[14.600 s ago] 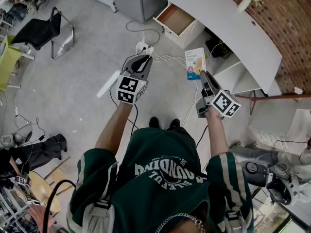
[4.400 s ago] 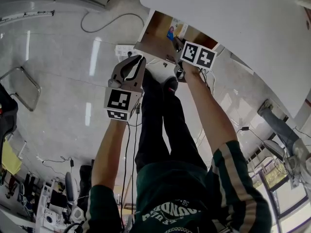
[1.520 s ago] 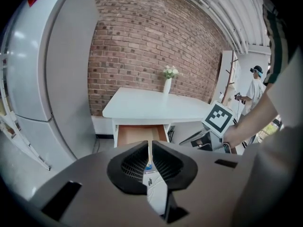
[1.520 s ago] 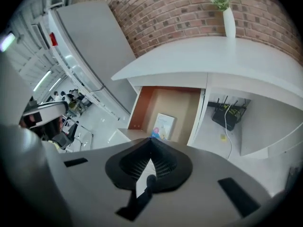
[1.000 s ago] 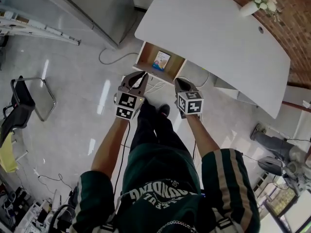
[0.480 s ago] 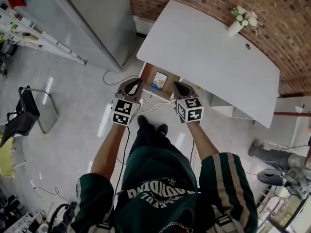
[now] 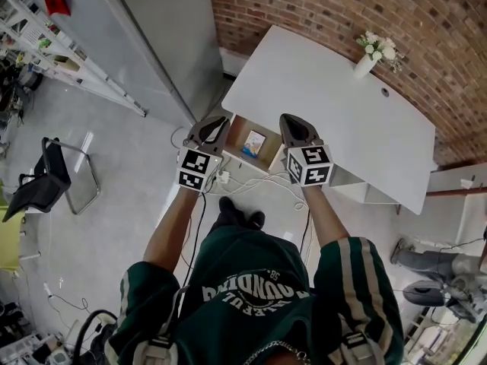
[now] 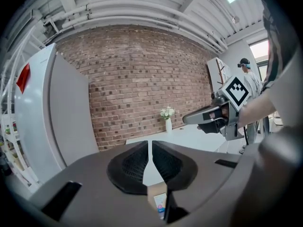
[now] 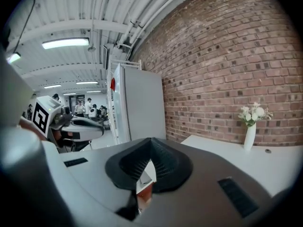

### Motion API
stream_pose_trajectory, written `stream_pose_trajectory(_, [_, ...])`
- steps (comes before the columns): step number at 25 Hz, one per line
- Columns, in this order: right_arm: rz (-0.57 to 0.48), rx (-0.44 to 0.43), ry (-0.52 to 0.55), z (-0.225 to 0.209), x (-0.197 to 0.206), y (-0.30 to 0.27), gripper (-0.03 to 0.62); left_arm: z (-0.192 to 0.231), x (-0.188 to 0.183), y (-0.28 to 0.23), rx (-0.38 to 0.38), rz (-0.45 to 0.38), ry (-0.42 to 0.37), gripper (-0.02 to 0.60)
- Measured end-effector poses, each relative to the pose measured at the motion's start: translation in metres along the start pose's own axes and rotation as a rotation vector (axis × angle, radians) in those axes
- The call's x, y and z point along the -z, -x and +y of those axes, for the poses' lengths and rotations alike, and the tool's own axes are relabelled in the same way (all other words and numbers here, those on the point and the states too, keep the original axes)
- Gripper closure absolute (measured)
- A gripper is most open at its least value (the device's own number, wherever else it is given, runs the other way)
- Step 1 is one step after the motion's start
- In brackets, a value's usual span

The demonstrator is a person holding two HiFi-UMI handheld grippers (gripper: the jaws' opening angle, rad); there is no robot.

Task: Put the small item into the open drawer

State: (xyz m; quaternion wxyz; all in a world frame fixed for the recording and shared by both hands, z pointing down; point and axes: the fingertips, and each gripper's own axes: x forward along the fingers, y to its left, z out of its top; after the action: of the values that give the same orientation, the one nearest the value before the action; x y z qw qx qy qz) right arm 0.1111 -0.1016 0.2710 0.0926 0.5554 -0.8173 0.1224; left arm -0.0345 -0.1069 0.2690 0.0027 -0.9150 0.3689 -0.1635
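The small item (image 7: 253, 143), a flat white and blue packet, lies inside the open wooden drawer (image 7: 242, 131) under the white desk (image 7: 335, 101). My left gripper (image 7: 212, 127) hovers at the drawer's left side, shut and empty. My right gripper (image 7: 290, 125) hangs at the drawer's right side over the desk's front edge, shut with nothing in it. In the left gripper view the pads of the left gripper (image 8: 149, 148) meet, and the packet (image 8: 160, 207) shows below them. The right gripper (image 9: 150, 146) looks the same in its own view.
A white vase with flowers (image 7: 367, 58) stands at the desk's far side by the brick wall. A tall grey cabinet (image 7: 152, 29) is left of the desk. A power strip (image 7: 223, 177) and cables lie on the floor below the drawer. A black chair (image 7: 42, 185) stands far left.
Both grippers have drawn back and risen from the drawer, and the view has lifted toward the wall. The packet, held by the right gripper long before, stays in the drawer.
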Motion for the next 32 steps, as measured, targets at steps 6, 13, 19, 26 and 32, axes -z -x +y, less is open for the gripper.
stream_pose_trajectory(6, [-0.039,-0.012,0.043,-0.001,-0.024,0.011,0.569,-0.003,-0.011,-0.001,-0.008,-0.016,-0.012,0.543])
stream_pose_trajectory(13, [-0.010,0.002,0.047,-0.009,-0.017,0.020,0.569,-0.009,-0.015,-0.003,-0.014,-0.015,-0.013,0.543])
stream_pose_trajectory(19, [-0.017,-0.011,0.048,-0.005,-0.015,0.023,0.569,-0.015,-0.013,-0.006,-0.012,-0.008,-0.010,0.543])
stream_pose_trajectory(26, [-0.011,-0.015,0.040,-0.005,-0.011,0.026,0.569,-0.021,-0.007,-0.008,-0.004,0.012,0.003,0.543])
stream_pose_trajectory(32, [-0.009,-0.013,0.031,-0.006,-0.008,0.024,0.569,-0.021,-0.005,-0.011,0.000,0.006,0.009,0.543])
